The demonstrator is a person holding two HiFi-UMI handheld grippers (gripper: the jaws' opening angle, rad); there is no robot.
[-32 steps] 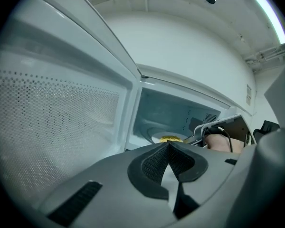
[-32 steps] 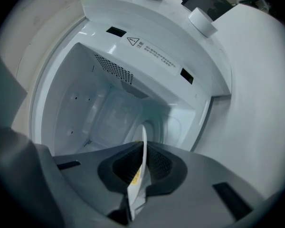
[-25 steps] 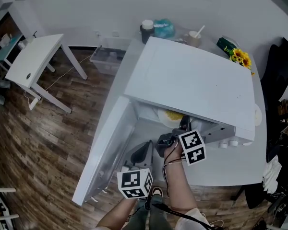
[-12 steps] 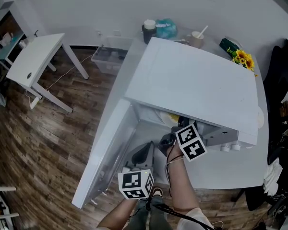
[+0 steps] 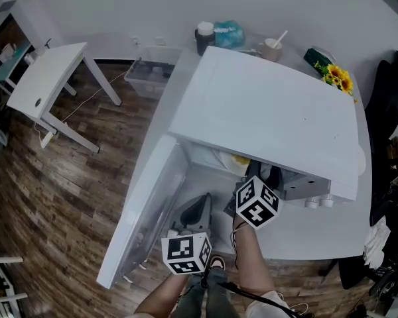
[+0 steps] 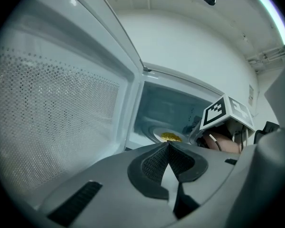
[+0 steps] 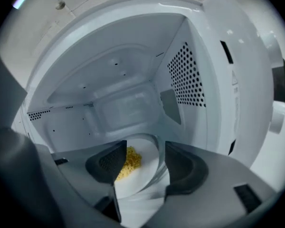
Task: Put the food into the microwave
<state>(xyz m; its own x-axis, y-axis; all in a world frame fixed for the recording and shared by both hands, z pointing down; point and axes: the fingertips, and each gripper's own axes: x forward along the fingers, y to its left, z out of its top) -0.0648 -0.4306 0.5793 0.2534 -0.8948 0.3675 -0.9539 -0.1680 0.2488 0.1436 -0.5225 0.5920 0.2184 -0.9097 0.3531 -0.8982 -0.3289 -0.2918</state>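
A white microwave (image 5: 265,111) stands on a white table with its door (image 5: 146,211) swung open to the left. Inside, on the glass turntable, lies a white plate (image 7: 142,172) with yellow food (image 7: 130,160); the food (image 5: 241,159) just shows under the top's edge. My right gripper (image 7: 145,148) reaches into the mouth of the cavity. Its jaws are opening wide, the plate shows in the gap ahead of them, and the pads press on nothing. My left gripper (image 6: 168,144) is shut and empty, held low beside the open door (image 6: 61,103), facing the plate (image 6: 170,137).
Behind the microwave stand a dark jar (image 5: 204,37), a teal bag (image 5: 227,35), a cup with a spoon (image 5: 273,46) and sunflowers (image 5: 333,77). A small white table (image 5: 46,81) and a clear bin (image 5: 149,78) are on the wooden floor at left. Dark clothing (image 5: 388,105) hangs at right.
The marker cube on my right gripper has rolled round while the hand stays at the microwave's mouth. My left gripper has kept still.
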